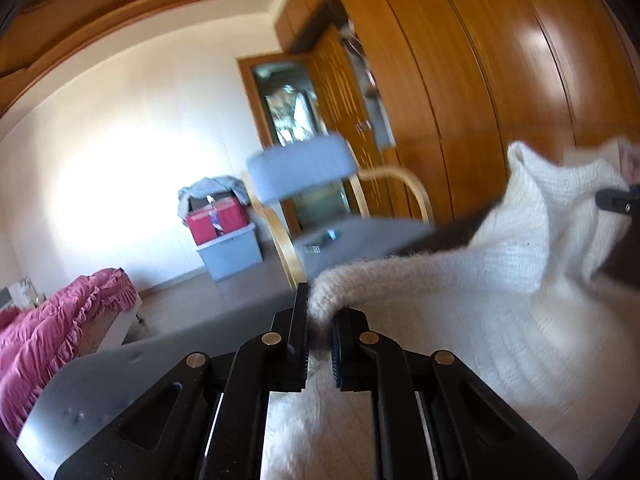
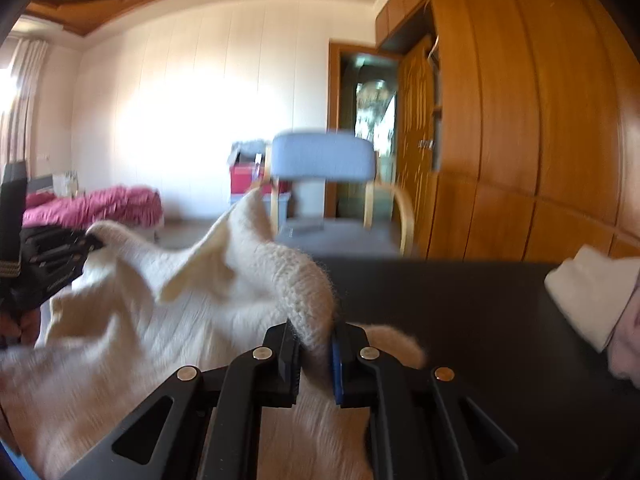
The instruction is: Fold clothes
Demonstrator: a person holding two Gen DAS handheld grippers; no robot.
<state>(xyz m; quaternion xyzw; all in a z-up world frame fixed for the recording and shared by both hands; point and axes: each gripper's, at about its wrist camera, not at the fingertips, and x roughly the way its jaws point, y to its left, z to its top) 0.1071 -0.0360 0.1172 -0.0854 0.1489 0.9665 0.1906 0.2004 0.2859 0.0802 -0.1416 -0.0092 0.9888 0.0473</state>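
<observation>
Fold barely begun: left claw [image 1: 319, 334] and right claw [image 2: 315, 350] each clamped on an edge of the white sweater [image 1: 500, 300], lifted off the dark bench [image 2: 480, 320], body sagging at 6 o'clock, all folds left, another folded cloth [image 2: 592, 292] at 3 o'clock.

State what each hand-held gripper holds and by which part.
Both pinch the white knit sweater at its thick edge: the left hand-held gripper on one fold, the right hand-held gripper on another.
</observation>
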